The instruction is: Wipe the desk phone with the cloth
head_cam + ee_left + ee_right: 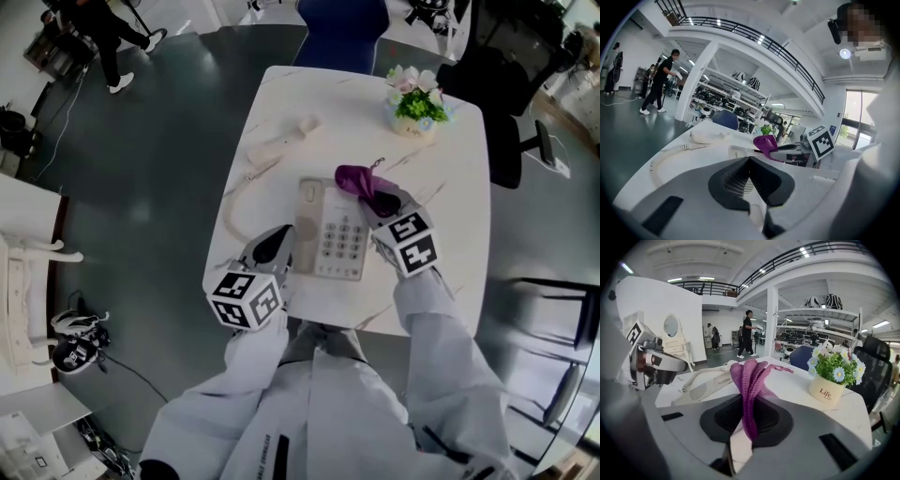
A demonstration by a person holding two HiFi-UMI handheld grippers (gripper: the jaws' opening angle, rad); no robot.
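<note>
The beige desk phone (333,239) sits mid-table with its keypad up. Its handset (281,142) lies off the cradle at the back left, joined by a coiled cord (234,202). My right gripper (370,202) is shut on the purple cloth (354,178), which hangs over the phone's back right corner. In the right gripper view the cloth (749,376) bunches out from between the jaws of that gripper (749,404). My left gripper (284,246) is at the phone's left edge; in its own view the gripper (750,161) is shut with nothing seen in it, and the phone (740,151) lies just beyond.
A flower pot (412,105) stands at the back right of the white marble table (450,187). A blue chair (342,33) and a black chair (497,84) stand behind the table. A person (103,37) walks on the floor at far left.
</note>
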